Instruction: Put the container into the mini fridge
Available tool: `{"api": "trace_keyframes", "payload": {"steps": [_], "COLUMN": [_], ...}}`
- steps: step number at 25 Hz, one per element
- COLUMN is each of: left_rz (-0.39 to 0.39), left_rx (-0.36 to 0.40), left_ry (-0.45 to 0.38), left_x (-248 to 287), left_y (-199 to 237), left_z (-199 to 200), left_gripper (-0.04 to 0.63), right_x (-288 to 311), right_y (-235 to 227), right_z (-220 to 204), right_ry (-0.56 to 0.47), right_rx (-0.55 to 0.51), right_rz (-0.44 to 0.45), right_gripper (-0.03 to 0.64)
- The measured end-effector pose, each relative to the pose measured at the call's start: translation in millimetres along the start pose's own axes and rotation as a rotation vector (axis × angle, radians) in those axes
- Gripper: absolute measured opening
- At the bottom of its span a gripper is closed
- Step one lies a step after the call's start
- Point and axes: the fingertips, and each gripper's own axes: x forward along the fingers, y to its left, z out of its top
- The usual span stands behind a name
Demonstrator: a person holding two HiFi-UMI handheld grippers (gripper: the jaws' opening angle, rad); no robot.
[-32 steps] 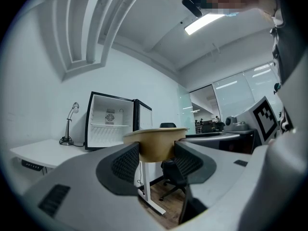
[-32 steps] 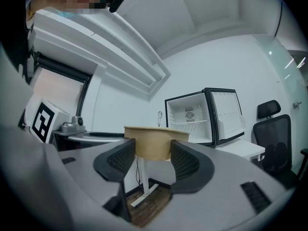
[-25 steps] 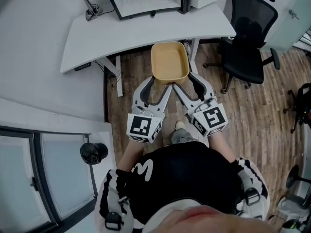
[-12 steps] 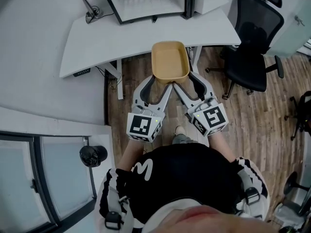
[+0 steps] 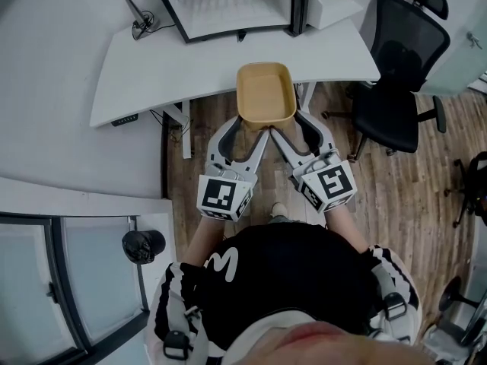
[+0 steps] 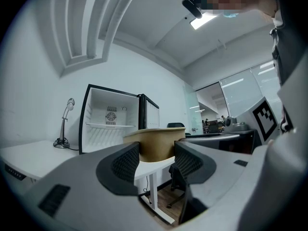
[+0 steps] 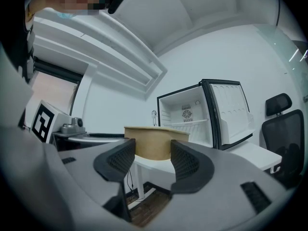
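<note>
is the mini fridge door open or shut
Open: the mini fridge shows its white interior and shelf, and its door is swung wide.

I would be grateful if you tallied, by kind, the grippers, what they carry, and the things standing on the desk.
Grippers: 2 (left gripper, right gripper)
Container: 1
Mini fridge: 1
Lamp: 1
Total: 5
</note>
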Motion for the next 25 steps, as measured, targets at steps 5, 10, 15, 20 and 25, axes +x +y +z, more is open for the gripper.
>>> {"api": "trace_keyframes", "payload": {"steps": [5,10,15,20,25], "left_rz": [0.015,0.029,0.048,0.067,0.082], "left_rx": [0.003,-0.008,-0.007,-0.006,-0.008], "left_ry": [-0.008,-0.014,-0.014,-0.005,0.001], "left_x": [15,29,39,40,40], "left_y": [6,9,8,8,12], "left_z": [0,-1,-3,-9,-11], "left_gripper": [0.233,0.233,0.232,0.232,0.232], "right_x": [11,18,20,22,27], "right_y": [-13,-25,-37,-39,-38], "right_z": [0,0,-2,-8,-10], "right_ry": [0.009,0.008,0.013,0.014,0.022], "right_rx": [-0.003,-0.014,-0.014,-0.008,0.007], "right_rz": [0.015,0.032,0.053,0.072,0.079], "right_gripper": [0.239,0.239,0.239,0.239,0.239]}}
